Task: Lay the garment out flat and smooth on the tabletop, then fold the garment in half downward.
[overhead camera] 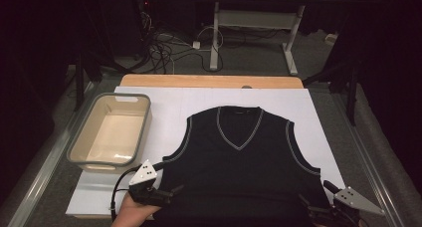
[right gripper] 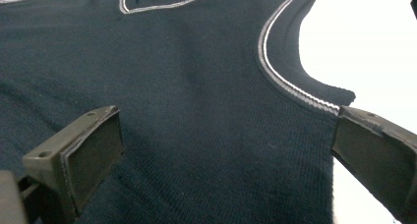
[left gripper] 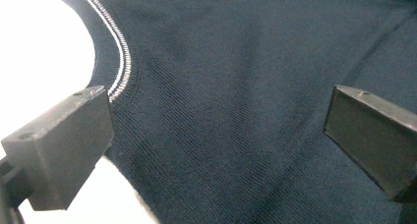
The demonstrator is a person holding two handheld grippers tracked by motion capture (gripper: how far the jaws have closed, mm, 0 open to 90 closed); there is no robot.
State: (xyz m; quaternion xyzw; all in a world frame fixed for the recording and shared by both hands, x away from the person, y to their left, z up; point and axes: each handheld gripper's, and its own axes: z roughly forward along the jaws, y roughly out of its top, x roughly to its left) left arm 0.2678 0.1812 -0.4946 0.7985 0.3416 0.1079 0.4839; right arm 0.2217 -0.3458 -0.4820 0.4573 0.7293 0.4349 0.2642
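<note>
A dark navy sleeveless V-neck vest with white trim lies flat, neck away from me, on a white board. My left gripper stands open at the vest's lower left, just below the armhole. In the left gripper view one jaw is over the trimmed armhole edge and the other over the knit, with nothing pinched. My right gripper is open at the vest's lower right. The right gripper view has its jaws spread over the fabric below the other armhole, not pressing it.
An empty beige bin with a grey rim stands on the board's left side. The wooden table edge runs behind the board. Beyond it are cables on the floor and a desk leg.
</note>
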